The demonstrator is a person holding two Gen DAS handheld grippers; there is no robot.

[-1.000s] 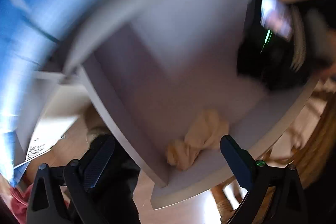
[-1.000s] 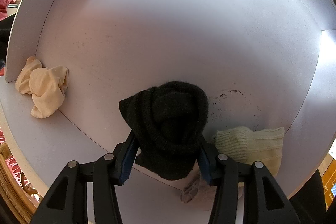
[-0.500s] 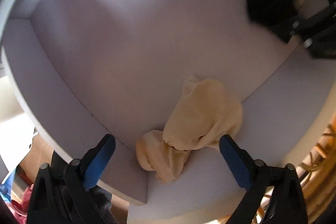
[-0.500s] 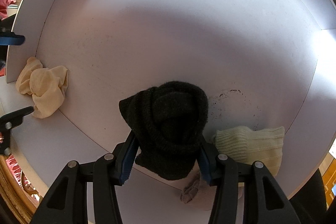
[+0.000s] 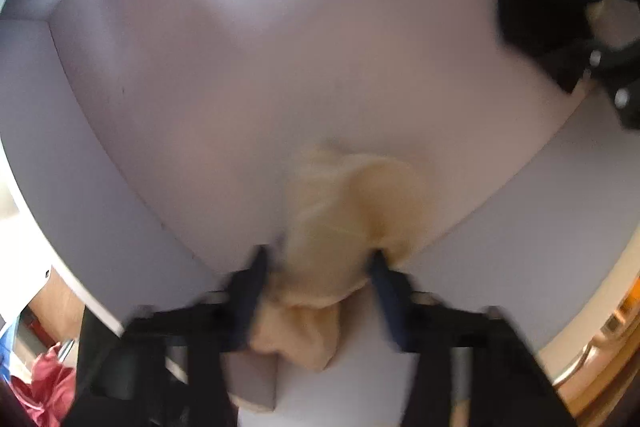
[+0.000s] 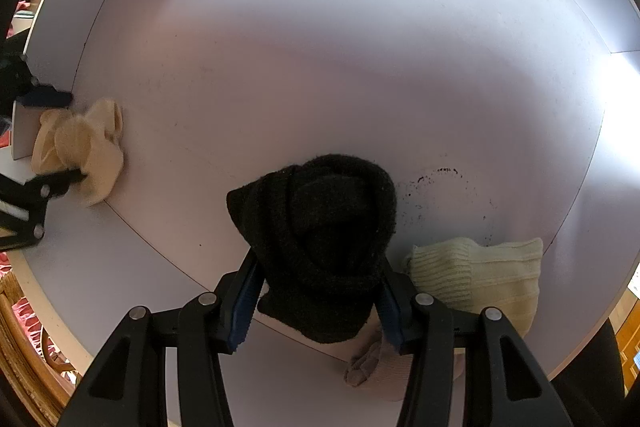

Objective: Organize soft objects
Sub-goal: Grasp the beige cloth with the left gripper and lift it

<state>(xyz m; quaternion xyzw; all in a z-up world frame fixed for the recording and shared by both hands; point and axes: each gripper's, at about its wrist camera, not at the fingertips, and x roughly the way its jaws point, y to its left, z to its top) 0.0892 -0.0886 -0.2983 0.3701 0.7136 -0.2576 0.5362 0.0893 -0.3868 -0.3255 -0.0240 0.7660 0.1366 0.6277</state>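
Left gripper [image 5: 316, 263]: jaws, just closed, clamped on the crumpled cream-yellow soft cloth [image 5: 340, 219] at the left inner corner of the white shelf [image 5: 240, 67]. Right gripper [image 6: 316, 291]: jaws clamped on the black knitted fabric bundle [image 6: 320, 239], beside a pale ribbed knit piece [image 6: 480, 275].

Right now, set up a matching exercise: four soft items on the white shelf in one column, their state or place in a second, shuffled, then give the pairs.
Things:
1. black knitted sock
2. crumpled cream cloth
3. pale yellow ribbed sock
4. beige-pink fabric piece

States:
A. lying free at the right, against the back wall
B. pinched in the left gripper, whose jaws just closed
C. held in the right gripper
D. lying on the shelf under the right gripper

Pairs: 1-C, 2-B, 3-A, 4-D
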